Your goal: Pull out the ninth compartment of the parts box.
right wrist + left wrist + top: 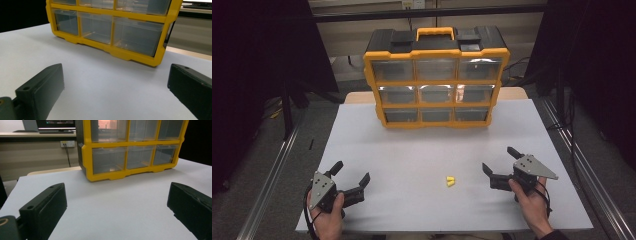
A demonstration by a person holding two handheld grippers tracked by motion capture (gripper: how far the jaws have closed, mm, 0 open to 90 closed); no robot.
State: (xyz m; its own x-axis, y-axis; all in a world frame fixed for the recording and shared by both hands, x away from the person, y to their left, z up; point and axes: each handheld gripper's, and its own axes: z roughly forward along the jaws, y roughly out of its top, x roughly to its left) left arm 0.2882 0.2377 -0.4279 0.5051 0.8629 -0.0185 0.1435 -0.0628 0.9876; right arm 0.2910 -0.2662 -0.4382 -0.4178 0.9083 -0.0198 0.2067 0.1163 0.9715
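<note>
A small yellow piece (450, 181) was seen from the high view on the white table (412, 150), between the left gripper (352, 176) and the right gripper (499, 161), both spread wide and empty. The gripper views showed the yellow organizer (130, 147), whose clear drawers (136, 35) looked empty.

A small yellow piece (450, 181) lies flat on the white desk (412, 155), near its front edge. It looks like two short stubby parts side by side, touching. It lies well apart from the organiser.
</note>
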